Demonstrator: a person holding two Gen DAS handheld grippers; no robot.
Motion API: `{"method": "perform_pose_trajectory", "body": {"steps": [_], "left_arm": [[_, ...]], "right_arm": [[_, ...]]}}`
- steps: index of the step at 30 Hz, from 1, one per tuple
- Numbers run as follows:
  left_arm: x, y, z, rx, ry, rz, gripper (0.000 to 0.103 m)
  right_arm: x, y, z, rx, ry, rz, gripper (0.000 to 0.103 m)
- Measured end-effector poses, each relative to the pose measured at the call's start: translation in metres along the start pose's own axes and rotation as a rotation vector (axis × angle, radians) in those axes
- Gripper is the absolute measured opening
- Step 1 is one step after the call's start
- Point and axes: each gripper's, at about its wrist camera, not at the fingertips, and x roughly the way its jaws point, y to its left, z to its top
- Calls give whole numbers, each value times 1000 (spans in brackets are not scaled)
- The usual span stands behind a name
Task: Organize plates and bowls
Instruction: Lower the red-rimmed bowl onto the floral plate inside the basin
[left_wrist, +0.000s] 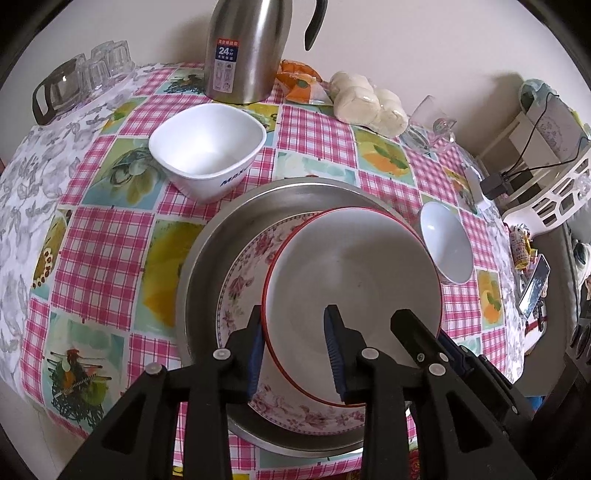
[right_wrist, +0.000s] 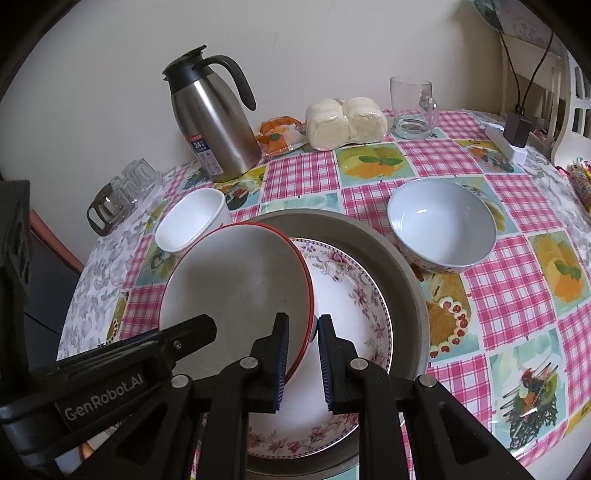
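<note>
A white bowl with a red rim (left_wrist: 354, 266) (right_wrist: 236, 280) sits tilted over a floral plate (left_wrist: 243, 280) (right_wrist: 347, 306), which lies in a wide steel pan (left_wrist: 207, 258) (right_wrist: 399, 266). My right gripper (right_wrist: 301, 339) is shut on the bowl's right wall, one pad inside and one outside; it also shows in the left wrist view (left_wrist: 424, 326). My left gripper (left_wrist: 295, 332) straddles the bowl's left rim. Its outer pad lies by the rim, and a clear gap separates the inner pad from it. A square white bowl (left_wrist: 210, 144) (right_wrist: 192, 221) and a round pale bowl (left_wrist: 447, 243) (right_wrist: 439, 221) stand beside the pan.
A steel thermos jug (left_wrist: 247, 48) (right_wrist: 214, 122), wrapped buns (left_wrist: 369, 99) (right_wrist: 347, 122) and a glass mug (left_wrist: 424, 122) (right_wrist: 412, 107) line the wall side. A glass pot with tumblers (left_wrist: 59, 88) stands at the far left. A white charger block (right_wrist: 513, 144) lies at the right edge.
</note>
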Motion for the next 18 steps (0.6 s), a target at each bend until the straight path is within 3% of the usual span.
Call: {"method": "perform_pose_trajectory", "body": {"steps": [18], "left_arm": [[4,-1,1,1,15,19,32]], "right_arm": [[7,-3,-1,18,31,3,19]]}}
